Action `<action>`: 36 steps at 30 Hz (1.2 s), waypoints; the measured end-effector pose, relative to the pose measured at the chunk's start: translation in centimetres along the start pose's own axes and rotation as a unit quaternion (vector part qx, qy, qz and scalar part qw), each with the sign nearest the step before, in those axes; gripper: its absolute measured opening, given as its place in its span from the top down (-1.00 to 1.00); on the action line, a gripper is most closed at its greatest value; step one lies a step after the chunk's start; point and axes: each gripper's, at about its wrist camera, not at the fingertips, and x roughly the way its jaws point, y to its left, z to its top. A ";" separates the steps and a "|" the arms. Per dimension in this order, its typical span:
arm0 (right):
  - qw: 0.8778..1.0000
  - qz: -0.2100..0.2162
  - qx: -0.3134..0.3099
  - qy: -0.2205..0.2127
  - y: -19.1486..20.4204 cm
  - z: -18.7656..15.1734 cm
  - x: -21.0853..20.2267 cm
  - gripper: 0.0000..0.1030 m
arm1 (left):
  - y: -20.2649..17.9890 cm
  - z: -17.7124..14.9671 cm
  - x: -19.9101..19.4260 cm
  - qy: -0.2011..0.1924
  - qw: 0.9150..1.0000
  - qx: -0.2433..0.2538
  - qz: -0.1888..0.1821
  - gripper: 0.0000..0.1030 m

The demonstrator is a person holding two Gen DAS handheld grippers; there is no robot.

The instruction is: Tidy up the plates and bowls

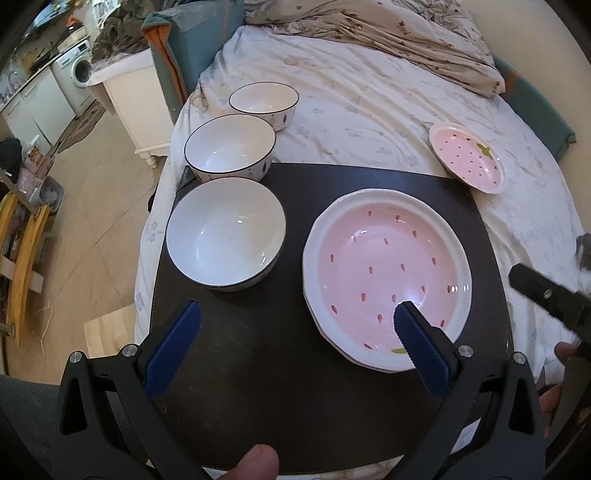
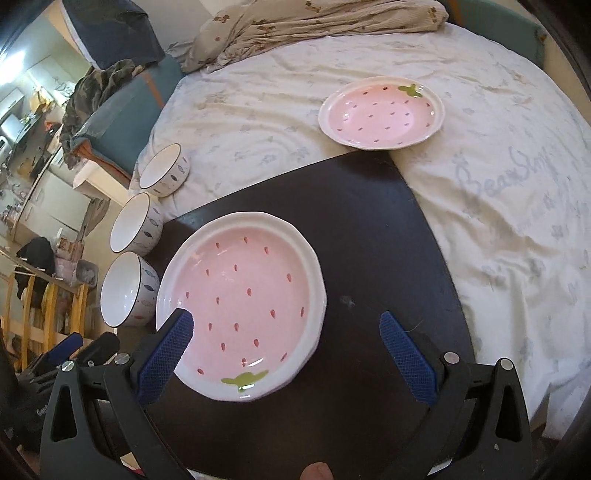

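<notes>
A stack of pink strawberry plates rests on a dark board laid on a bed. A third pink plate lies on the sheet beyond the board's far right corner. Three white bowls stand in a row at left: the nearest on the board, the middle one at its edge, the farthest on the sheet. My left gripper is open and empty above the board. My right gripper is open and empty over the stack.
The bed sheet surrounds the board, with a crumpled quilt at the back. A white nightstand and the floor lie to the left, past the bed's edge.
</notes>
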 end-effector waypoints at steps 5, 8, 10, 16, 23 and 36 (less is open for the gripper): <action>1.000 0.003 0.012 -0.018 -0.1 0.3 -2.3 -1.00 | -0.6 0.7 -0.9 -0.007 1.000 0.007 -0.006 -0.99; 0.999 0.010 0.013 -0.031 -0.3 1.2 -3.7 -1.00 | -1.4 2.0 -1.6 -0.023 1.000 0.017 -0.001 -0.99; 0.999 0.007 0.007 -0.044 -0.5 2.1 -4.7 -1.00 | -2.2 3.0 -1.8 -0.028 0.999 0.022 -0.003 -0.99; 0.997 0.007 0.006 -0.071 -2.0 4.8 -5.8 -1.00 | -4.2 5.2 -2.0 -0.047 0.998 0.045 0.005 -0.99; 0.996 0.002 0.019 -0.084 -4.0 8.8 -4.2 -1.00 | -6.2 7.4 -1.0 -0.045 0.997 0.058 0.015 -0.99; 0.989 -0.030 0.081 -0.121 -10.3 15.0 0.6 -1.00 | -11.7 13.2 3.4 -0.028 0.995 0.090 0.031 -0.99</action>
